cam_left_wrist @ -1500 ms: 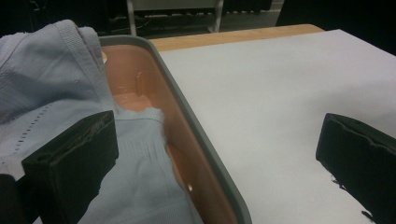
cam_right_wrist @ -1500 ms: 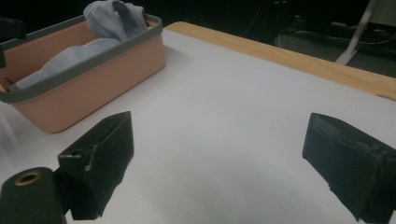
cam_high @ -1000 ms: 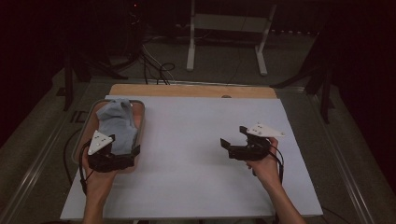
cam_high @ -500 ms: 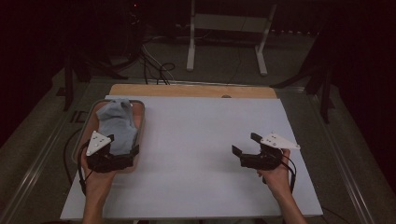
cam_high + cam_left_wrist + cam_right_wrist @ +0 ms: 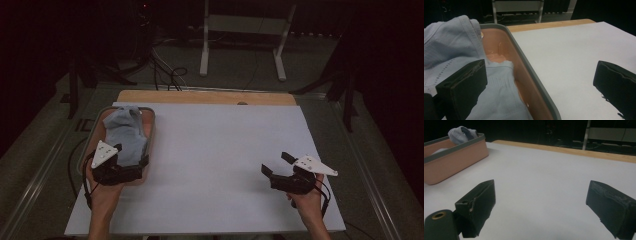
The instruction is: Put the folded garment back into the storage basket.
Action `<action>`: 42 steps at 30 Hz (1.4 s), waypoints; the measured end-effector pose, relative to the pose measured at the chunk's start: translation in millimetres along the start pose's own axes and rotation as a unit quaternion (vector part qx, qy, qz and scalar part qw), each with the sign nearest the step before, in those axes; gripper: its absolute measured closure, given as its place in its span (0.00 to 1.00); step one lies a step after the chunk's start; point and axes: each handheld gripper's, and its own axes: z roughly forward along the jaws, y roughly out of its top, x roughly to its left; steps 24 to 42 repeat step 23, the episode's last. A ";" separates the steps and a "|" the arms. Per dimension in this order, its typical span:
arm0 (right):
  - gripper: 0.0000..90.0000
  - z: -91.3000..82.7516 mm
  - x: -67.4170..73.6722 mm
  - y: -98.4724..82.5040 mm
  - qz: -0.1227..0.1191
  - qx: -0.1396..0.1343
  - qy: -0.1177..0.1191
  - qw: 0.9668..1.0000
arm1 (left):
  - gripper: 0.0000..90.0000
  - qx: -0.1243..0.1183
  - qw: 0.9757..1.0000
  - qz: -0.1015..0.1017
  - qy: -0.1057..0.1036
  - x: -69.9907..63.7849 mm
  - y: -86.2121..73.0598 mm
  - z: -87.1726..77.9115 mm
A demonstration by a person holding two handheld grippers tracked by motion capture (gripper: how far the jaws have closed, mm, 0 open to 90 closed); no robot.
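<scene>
Down at the near left, the left gripper sits over the near end of the tub, jaws spread wide. In the left gripper view one jaw lies on the blue cloth and the other hangs over bare sheet beyond the tub's rim; nothing is clamped. The right gripper is well apart, near the right front of the sheet, jaws also wide and holding nothing; in the right gripper view they stand just above the bare white surface.

Surface: a large white sheet covering most of the table, with a strip of wooden tabletop showing along the far edge. Room is dim; grey floor, a white metal stand behind the table, black cables trailing on the floor at the far left.

Cloth: pale blue, ribbed knit with a row of small holes, bunched and heaped in the tub, its far end rising above the rim. Tub is salmon pink with a grey rim, long and narrow, at the left edge of the sheet.

No writing or labels can be read.
</scene>
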 end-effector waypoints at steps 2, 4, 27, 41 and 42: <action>0.10 -1.9 -2.2 -2.2 0.001 -0.001 -0.002 1.000 | 0.00 -0.001 1.000 0.000 -0.001 -0.3 -0.1 0.5; 0.10 -3.7 -3.5 -4.1 0.000 -0.001 -0.004 1.000 | 0.00 -0.001 1.000 0.001 -0.001 -0.6 -0.4 0.6; 0.10 -5.7 -5.4 -11.5 -0.012 -0.004 -0.001 1.000 | 0.00 -0.013 1.000 -0.006 0.010 3.3 0.5 -3.5; 0.10 -5.7 -5.4 -11.5 -0.012 -0.004 -0.001 1.000 | 0.00 -0.013 1.000 -0.006 0.010 3.3 0.5 -3.5; 0.10 -5.7 -5.4 -11.5 -0.012 -0.004 -0.001 1.000 | 0.00 -0.013 1.000 -0.006 0.010 3.3 0.5 -3.5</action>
